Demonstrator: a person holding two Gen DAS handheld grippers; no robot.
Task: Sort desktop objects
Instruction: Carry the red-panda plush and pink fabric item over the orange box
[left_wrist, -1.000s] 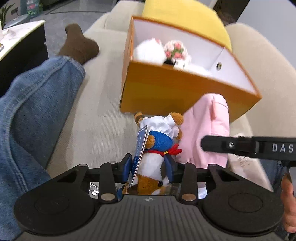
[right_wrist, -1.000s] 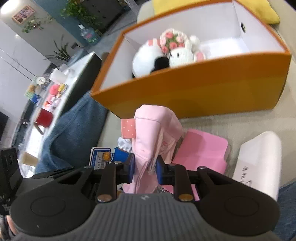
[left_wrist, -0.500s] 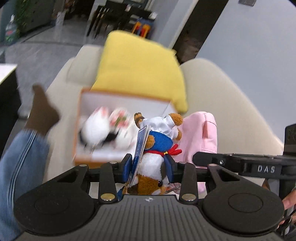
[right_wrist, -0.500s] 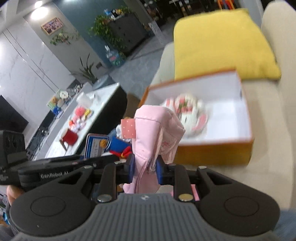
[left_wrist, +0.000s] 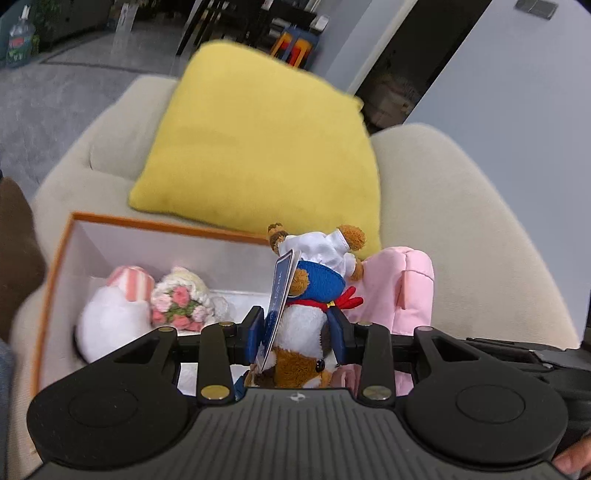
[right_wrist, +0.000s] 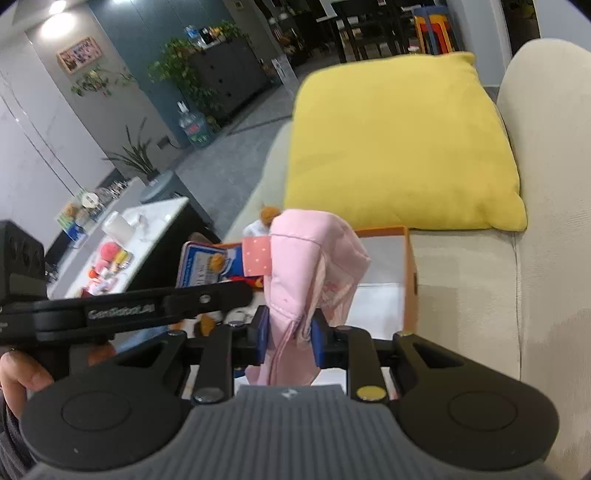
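My left gripper (left_wrist: 297, 334) is shut on a small plush bear (left_wrist: 314, 280) with a white hat, blue top, red scarf and a paper tag, held above the orange box (left_wrist: 55, 266). The box holds a white plush (left_wrist: 110, 321) and a plush with pink flowers (left_wrist: 181, 302). My right gripper (right_wrist: 290, 338) is shut on a pink fabric pouch (right_wrist: 306, 258), held over the box's right end (right_wrist: 410, 280). The pouch also shows in the left wrist view (left_wrist: 402, 288), beside the bear. The bear's tag (right_wrist: 207, 267) shows in the right wrist view.
The box sits on a beige sofa (left_wrist: 461, 229) with a yellow cushion (left_wrist: 258, 147) right behind it. The left gripper's body (right_wrist: 122, 314) crosses the right wrist view. A white coffee table (right_wrist: 122, 243) with small items stands to the left of the sofa.
Both grippers have risen and moved forward over the orange box, each keeping its hold. The views now look down into the box and onto the cushion.
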